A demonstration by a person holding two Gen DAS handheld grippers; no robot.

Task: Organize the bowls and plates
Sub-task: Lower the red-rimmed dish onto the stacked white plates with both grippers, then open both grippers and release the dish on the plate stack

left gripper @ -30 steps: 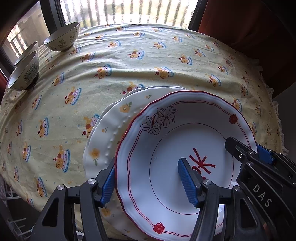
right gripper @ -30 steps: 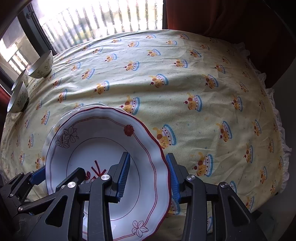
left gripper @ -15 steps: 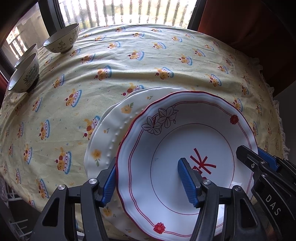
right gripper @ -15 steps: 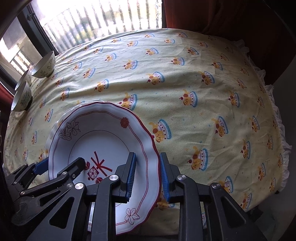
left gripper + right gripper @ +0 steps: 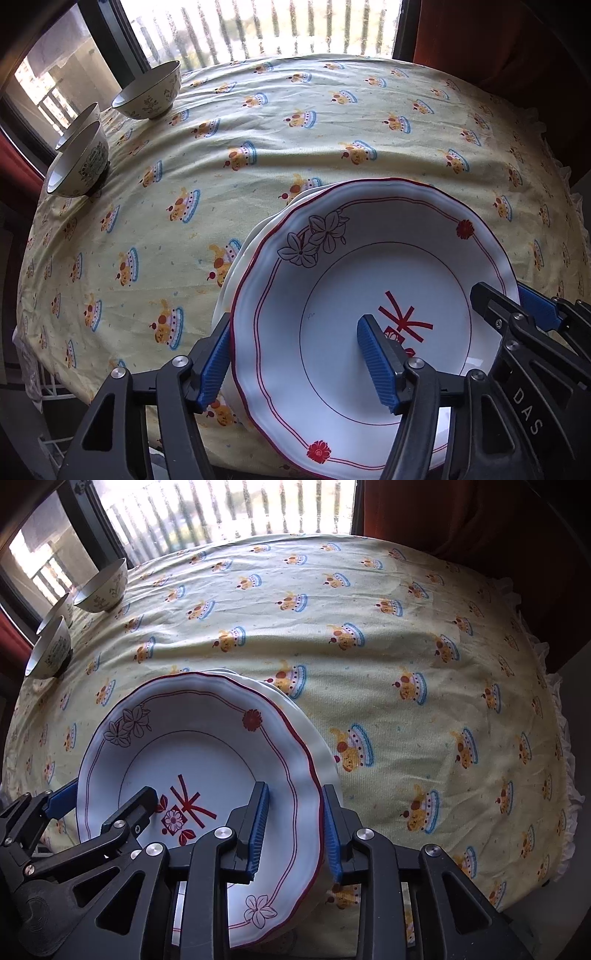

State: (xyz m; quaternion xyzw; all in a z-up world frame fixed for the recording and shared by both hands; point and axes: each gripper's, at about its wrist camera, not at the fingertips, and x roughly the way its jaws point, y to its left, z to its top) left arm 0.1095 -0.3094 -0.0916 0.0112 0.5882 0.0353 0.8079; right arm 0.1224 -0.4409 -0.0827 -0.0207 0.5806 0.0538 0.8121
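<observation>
The white letters "DAS" can be read on the black body of the right tool (image 5: 532,314), which shows at the right edge of the left wrist view. In the middle of the white scalloped plate with the red rim line and grey flower drawings (image 5: 369,295) there is a red printed sign like a character; I cannot read it.

This red-rimmed plate holds nothing. It lies on top of a stack of cream-white plates (image 5: 240,266), of which only the edges show at the left and behind. Three pale ceramic bowls with green plant patterns stand far ahead and to the left of both tools, near the window: one alone (image 5: 149,92), and two close together (image 5: 79,166), one behind the other. What is inside the bowls cannot be seen.

The left tool (image 5: 295,365) has its blue pads wide apart. Its left pad is just outside the left edge of the stack, and its right pad hovers over the well of the red-rimmed plate; whether the pads touch I cannot tell.

The right tool (image 5: 295,834) has its pads on both sides of the right rim of the stack, one inside over the top plate and one outside. The gap is narrow, but a firm clamp I cannot confirm.

All stands on the round surface with the yellow cloth printed with cartoon dogs (image 5: 406,646).
</observation>
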